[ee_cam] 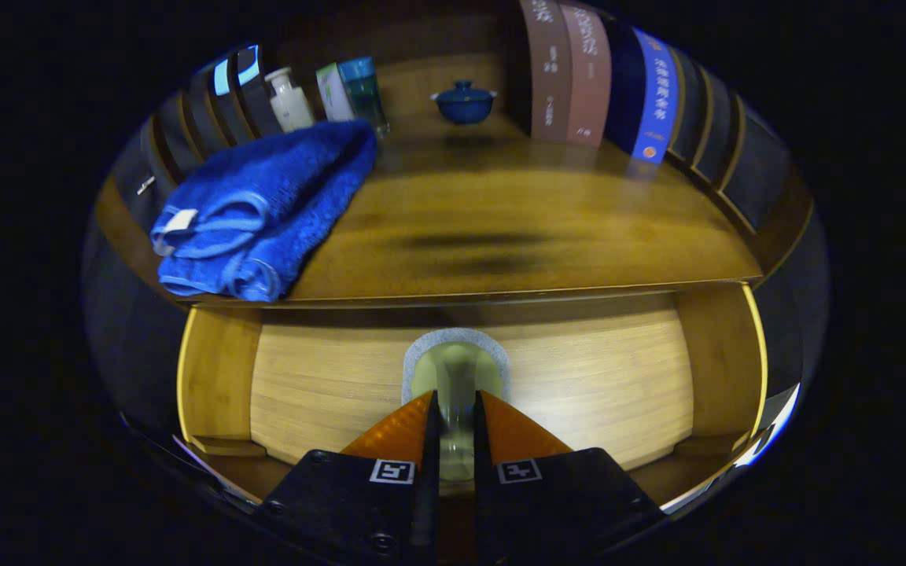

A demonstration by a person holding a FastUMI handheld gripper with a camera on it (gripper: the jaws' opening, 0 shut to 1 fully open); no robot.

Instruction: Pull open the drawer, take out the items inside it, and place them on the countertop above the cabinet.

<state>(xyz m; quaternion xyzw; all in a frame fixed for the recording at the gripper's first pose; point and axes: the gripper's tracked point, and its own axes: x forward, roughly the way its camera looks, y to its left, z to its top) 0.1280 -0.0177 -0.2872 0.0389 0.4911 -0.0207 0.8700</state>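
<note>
Both claw [457,409] fingers clamp glass cup [457,377] over open drawer [579,377].

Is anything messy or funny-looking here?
Not really. The blue towel on the countertop hangs a little over the front edge. The fingers are shut on a clear bottle over the open drawer.
</note>
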